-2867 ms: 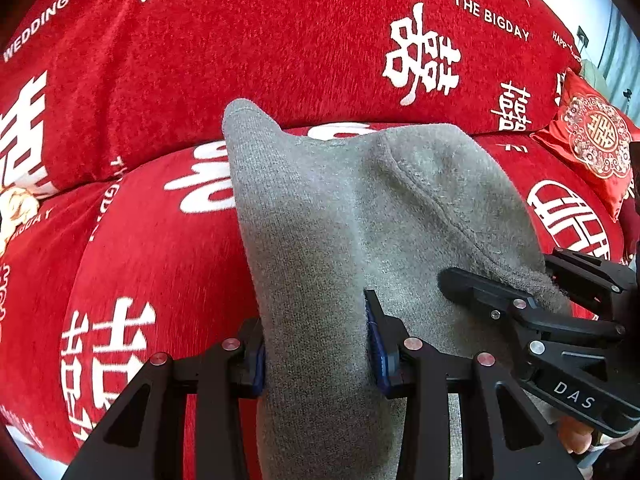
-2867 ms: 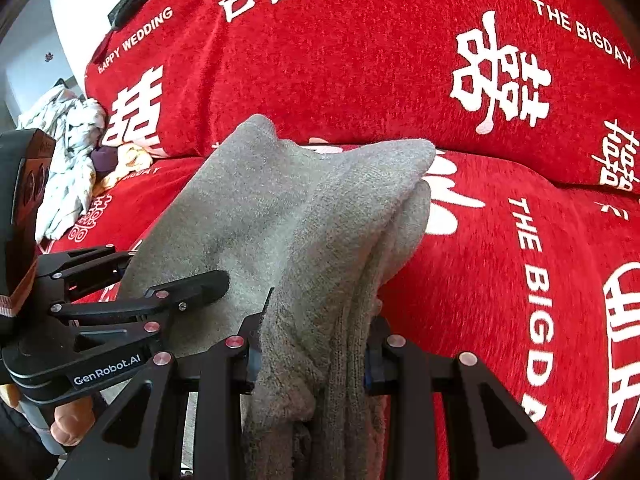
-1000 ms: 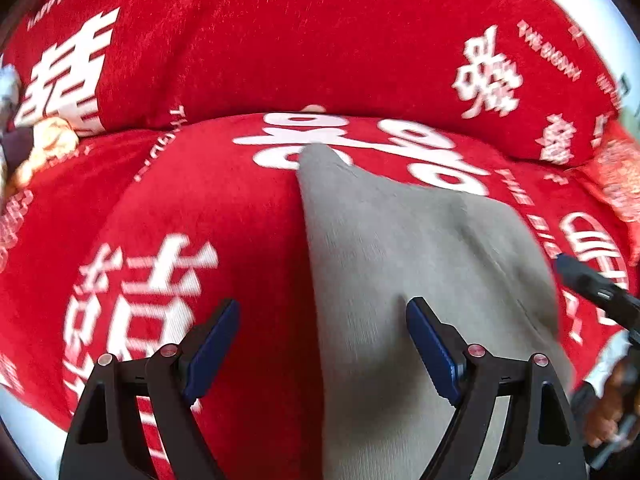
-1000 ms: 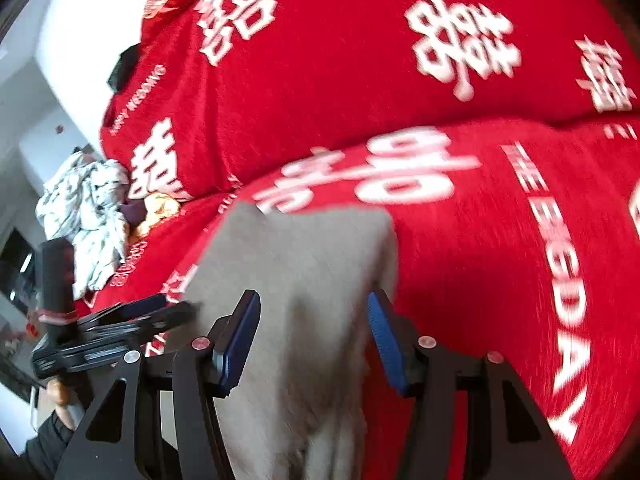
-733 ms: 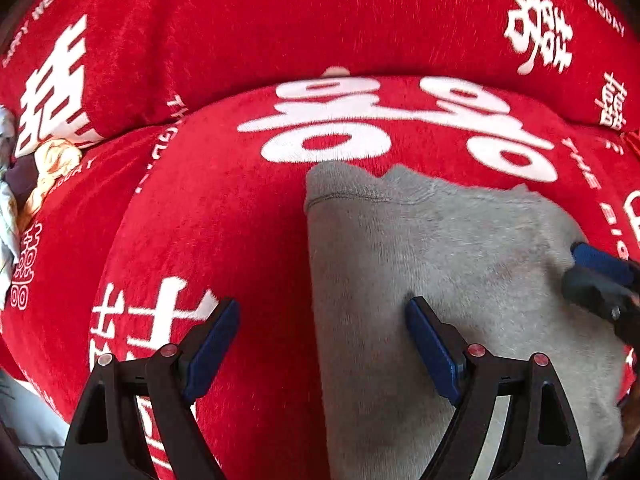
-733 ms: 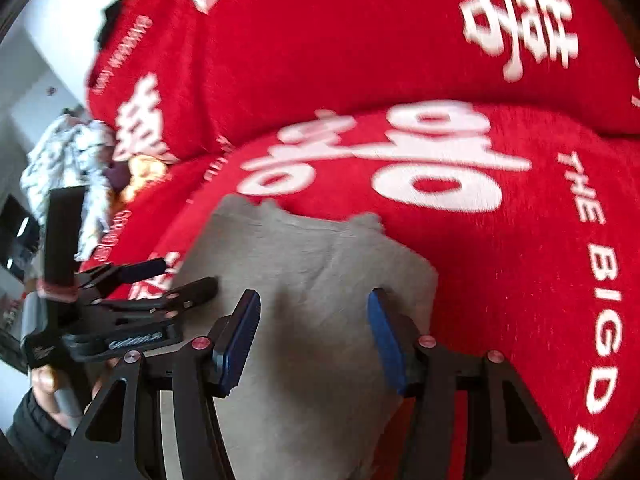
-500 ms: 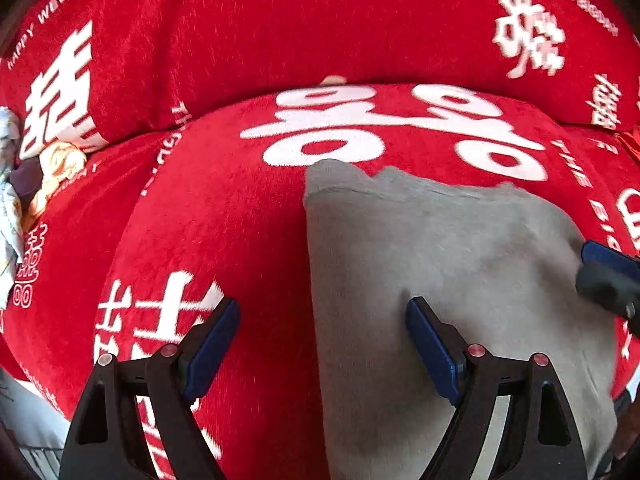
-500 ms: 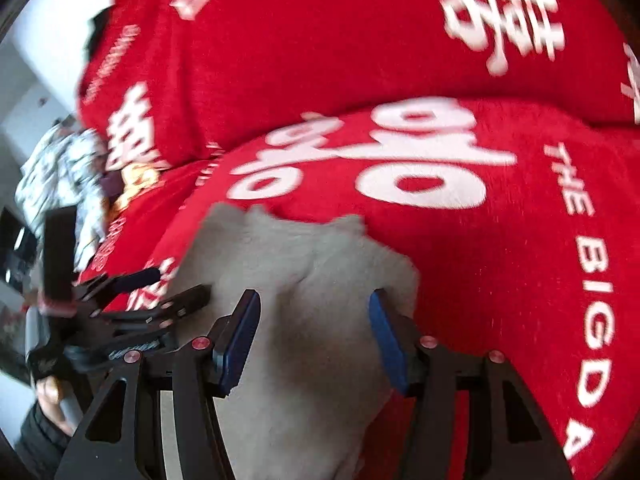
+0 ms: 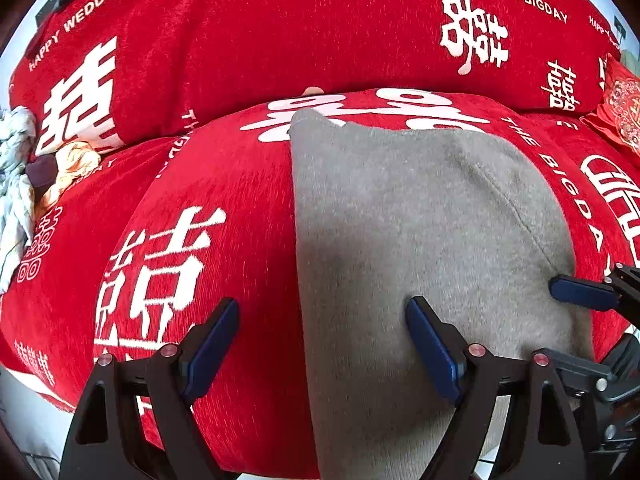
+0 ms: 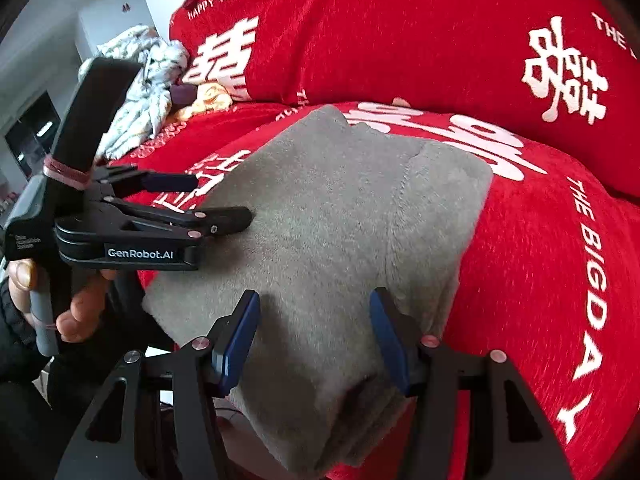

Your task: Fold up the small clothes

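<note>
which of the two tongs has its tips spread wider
The left tongs: they straddle the grey garment's left edge with one pad over red sofa cover. The right tongs stand narrower, both pads over the garment.

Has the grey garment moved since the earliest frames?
Yes. The grey garment, earlier held up between both tongs, now lies flat on the red sofa cover.

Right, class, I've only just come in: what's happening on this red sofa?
A person is folding a small grey garment on the red sofa cover, with a handheld gripper in each hand. The garment lies folded flat on the seat. The left gripper and the right gripper are both open, gripping nothing.
</note>
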### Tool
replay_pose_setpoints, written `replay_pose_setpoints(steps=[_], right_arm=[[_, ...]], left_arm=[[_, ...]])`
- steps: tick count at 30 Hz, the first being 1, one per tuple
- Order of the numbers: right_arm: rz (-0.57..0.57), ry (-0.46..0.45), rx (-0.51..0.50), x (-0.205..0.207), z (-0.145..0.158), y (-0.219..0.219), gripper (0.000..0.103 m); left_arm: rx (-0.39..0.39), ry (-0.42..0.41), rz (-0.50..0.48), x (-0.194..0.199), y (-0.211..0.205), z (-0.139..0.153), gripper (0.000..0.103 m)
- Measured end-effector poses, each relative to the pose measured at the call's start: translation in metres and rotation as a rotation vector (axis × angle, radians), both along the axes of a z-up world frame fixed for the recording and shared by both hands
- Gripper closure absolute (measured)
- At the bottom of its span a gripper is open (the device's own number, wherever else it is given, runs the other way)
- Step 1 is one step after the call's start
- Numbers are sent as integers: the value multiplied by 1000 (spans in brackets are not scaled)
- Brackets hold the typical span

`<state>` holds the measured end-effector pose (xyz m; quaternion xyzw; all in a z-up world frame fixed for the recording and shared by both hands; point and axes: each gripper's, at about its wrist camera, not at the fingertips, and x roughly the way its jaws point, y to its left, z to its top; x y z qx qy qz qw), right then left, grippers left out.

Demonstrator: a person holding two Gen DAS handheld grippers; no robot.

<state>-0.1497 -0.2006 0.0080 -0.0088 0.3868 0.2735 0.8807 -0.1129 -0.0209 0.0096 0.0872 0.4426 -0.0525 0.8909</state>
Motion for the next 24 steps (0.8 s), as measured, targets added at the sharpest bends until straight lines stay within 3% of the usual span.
replay_pose_setpoints(steps=[9,15,19,24], right_arm=[[-87,-45,-109,-32,7,5,41],[-239,-127,-117,-54,40,15,25],[-305,-139,-117,-63,48,24,24],[-351,-113,-149,-67,37,32,24]], left_arm=[[11,-77,21,-36,0,9,17],[-11,-212,52,-65,-1,30,17],[-85,-190,63,-71,6,38,17],[-104,-154,47,-79,4,35,17]])
